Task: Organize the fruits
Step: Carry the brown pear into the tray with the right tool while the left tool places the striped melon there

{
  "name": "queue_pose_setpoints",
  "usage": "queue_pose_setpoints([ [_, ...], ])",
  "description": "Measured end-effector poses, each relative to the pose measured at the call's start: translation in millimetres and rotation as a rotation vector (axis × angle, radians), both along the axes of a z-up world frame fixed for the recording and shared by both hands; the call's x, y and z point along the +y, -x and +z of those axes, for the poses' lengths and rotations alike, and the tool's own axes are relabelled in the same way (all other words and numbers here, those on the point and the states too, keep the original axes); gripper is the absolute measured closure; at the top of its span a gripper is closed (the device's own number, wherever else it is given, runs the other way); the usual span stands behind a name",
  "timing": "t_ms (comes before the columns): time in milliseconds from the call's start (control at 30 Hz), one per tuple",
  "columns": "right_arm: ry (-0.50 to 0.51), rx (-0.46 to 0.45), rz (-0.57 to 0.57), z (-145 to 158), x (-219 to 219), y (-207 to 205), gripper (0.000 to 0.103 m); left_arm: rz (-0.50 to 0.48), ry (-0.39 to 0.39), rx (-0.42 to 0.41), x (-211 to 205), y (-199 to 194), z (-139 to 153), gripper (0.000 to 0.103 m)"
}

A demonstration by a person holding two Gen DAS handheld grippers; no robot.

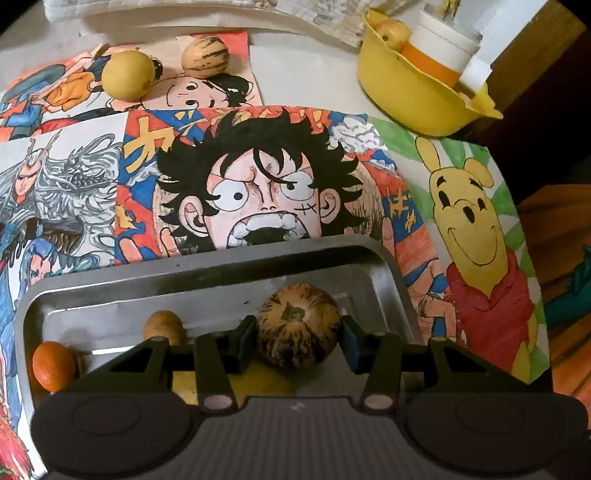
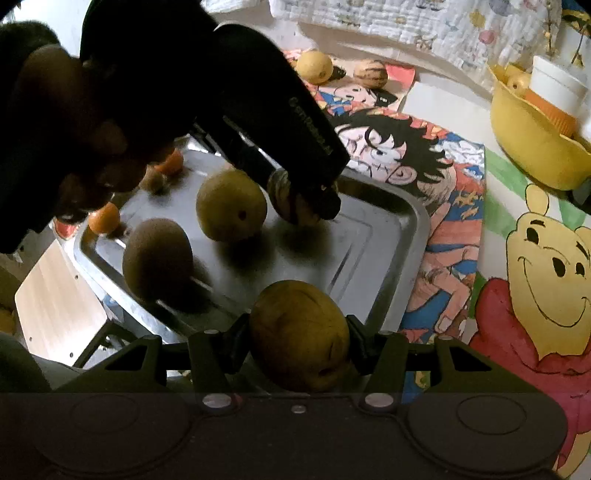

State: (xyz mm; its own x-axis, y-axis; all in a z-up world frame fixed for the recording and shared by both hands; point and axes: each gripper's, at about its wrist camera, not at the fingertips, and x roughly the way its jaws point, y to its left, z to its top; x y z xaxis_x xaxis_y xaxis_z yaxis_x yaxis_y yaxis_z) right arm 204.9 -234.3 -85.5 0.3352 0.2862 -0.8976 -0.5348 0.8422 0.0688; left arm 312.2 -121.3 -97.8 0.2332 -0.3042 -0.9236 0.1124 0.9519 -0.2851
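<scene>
My left gripper (image 1: 299,338) is shut on a striped brown melon-like fruit (image 1: 298,325), low over the metal tray (image 1: 207,269); the same gripper shows in the right wrist view (image 2: 306,206). My right gripper (image 2: 299,341) is shut on a yellow-brown fruit (image 2: 299,332) above the tray's near rim (image 2: 417,236). In the tray lie a yellow fruit (image 2: 231,205), a brown kiwi (image 2: 157,254), two oranges (image 2: 104,218) (image 2: 170,162) and a small brown fruit (image 1: 164,326). A yellow fruit (image 1: 127,75) and a striped fruit (image 1: 204,57) lie on the table beyond the tray.
Cartoon drawings (image 1: 258,184) cover the table. A yellow bowl (image 1: 410,96) with a white-and-orange cup and a small fruit stands at the far right. A patterned cloth (image 2: 406,22) lies at the back. A wooden stool (image 2: 55,306) stands left of the tray.
</scene>
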Motion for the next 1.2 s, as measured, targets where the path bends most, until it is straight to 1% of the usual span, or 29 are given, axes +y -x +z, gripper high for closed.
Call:
queue_pose_setpoints([
  [133, 0.011, 0.016, -0.001, -5, -2, -2, 0.048, 0.01, -0.01, 0.009, -6, 0, -1, 0.051],
  [333, 0.018, 0.016, 0.024, -4, 0, -3, 0.048, 0.015, -0.021, 0.006, -11, 1, 0, 0.05],
  [400, 0.015, 0.018, 0.031, -3, 0, -2, 0.045, 0.019, -0.01, 0.007, -10, 2, 1, 0.05],
  [433, 0.016, 0.009, 0.035, -1, 0, -2, 0.039, 0.021, -0.005, 0.008, -9, 3, 1, 0.05],
  [467, 0.016, 0.003, 0.039, 1, 0, -1, 0.035, 0.022, -0.003, 0.01, -9, 3, 1, 0.047],
  [500, 0.015, -0.002, 0.04, 3, -1, -1, 0.034, 0.022, -0.003, 0.01, -8, 3, 2, 0.047],
  [633, 0.019, -0.009, 0.047, 9, -2, 0, 0.029, 0.036, -0.006, 0.008, -5, 8, 6, 0.036],
  [667, 0.015, -0.011, 0.044, 11, -3, 1, 0.026, 0.04, -0.003, 0.004, -4, 9, 9, 0.033],
  [767, 0.003, -0.014, 0.028, 16, -7, 2, 0.021, 0.051, 0.007, -0.011, 0, 16, 17, 0.023],
  [867, -0.006, -0.015, 0.006, 20, -10, 3, 0.016, 0.061, 0.016, -0.043, 7, 27, 29, 0.019],
  [933, -0.015, -0.012, -0.005, 23, -12, 4, 0.013, 0.071, 0.013, -0.059, 12, 33, 36, 0.012],
  [1000, -0.024, 0.0, -0.015, 25, -13, 4, 0.009, 0.085, 0.009, -0.065, 18, 38, 41, 0.008],
  [1100, -0.032, 0.009, -0.024, 26, -13, 4, 0.005, 0.126, 0.006, -0.048, 32, 47, 44, 0.006],
  [1200, -0.033, 0.018, -0.032, 26, -12, 5, 0.005, 0.151, -0.007, -0.038, 48, 60, 46, 0.004],
])
